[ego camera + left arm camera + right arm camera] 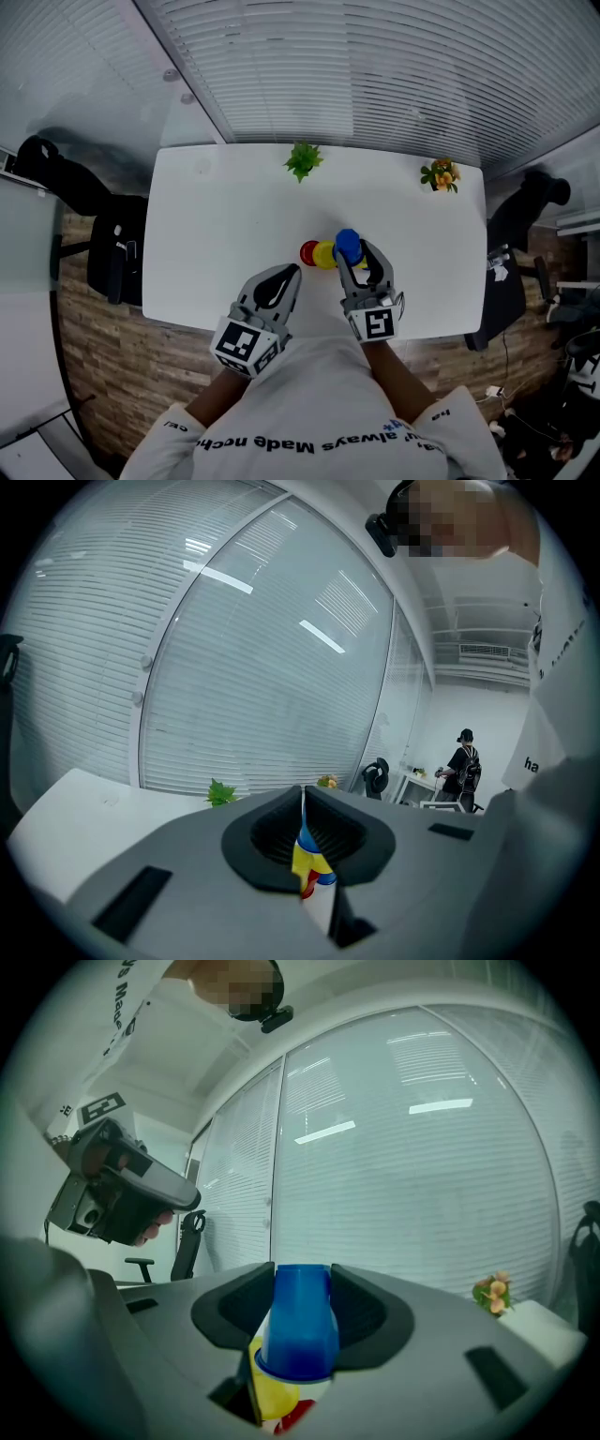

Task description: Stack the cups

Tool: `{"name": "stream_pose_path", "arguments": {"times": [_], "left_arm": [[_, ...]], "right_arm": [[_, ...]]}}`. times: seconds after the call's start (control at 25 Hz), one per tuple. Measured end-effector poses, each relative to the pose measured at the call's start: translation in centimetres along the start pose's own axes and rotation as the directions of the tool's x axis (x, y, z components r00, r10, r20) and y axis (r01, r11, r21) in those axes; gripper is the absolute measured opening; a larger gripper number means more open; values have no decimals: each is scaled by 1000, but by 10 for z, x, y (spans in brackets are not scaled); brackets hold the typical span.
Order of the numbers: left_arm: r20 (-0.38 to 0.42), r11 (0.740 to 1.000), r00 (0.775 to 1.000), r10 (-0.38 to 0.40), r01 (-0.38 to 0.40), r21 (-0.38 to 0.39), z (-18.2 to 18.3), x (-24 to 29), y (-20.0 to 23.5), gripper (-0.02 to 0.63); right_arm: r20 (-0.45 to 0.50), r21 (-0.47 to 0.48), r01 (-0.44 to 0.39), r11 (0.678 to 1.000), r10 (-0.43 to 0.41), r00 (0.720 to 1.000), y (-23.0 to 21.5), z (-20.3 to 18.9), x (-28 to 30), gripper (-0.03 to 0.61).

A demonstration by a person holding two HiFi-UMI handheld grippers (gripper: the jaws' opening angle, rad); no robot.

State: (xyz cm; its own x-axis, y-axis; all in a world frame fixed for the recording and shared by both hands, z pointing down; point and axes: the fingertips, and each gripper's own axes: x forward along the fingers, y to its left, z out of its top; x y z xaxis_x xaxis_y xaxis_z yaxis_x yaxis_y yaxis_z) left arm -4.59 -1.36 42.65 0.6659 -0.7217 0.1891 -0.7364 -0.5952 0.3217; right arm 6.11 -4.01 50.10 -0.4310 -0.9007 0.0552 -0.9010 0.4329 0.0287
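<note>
On the white table [216, 244], a red cup [309, 253] and a yellow cup [324, 254] stand side by side near the front edge. My right gripper [361, 251] is shut on a blue cup [348, 245], held upside down just above and right of the yellow one. In the right gripper view the blue cup [300, 1321] fills the gap between the jaws, with the yellow cup [272, 1396] and red cup [298, 1417] below it. My left gripper [284, 274] hovers left of the cups, shut and holding nothing; its own view shows only a thin slit between the jaws [303, 803].
A small green plant [303, 159] and an orange-flowered plant [440, 174] stand at the table's far edge before a blinded window. Black chairs sit left [117, 258] and right [506, 281] of the table. A person [464, 766] stands far off in the room.
</note>
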Motion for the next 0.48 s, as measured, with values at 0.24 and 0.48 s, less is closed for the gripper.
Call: {"name": "stream_pose_path", "arguments": {"times": [0.24,0.48], "left_arm": [[6,1000,1000,-2,2,-2,2,-1,0,29],[6,1000,1000,-4,4,-4,2,0,-1,29]], "right_arm": [[-2,-5,4,1000,-4,1000,-1,-4,-2,201],[16,11,8,1000,-8,1000,-1,0,-5,202]]}}
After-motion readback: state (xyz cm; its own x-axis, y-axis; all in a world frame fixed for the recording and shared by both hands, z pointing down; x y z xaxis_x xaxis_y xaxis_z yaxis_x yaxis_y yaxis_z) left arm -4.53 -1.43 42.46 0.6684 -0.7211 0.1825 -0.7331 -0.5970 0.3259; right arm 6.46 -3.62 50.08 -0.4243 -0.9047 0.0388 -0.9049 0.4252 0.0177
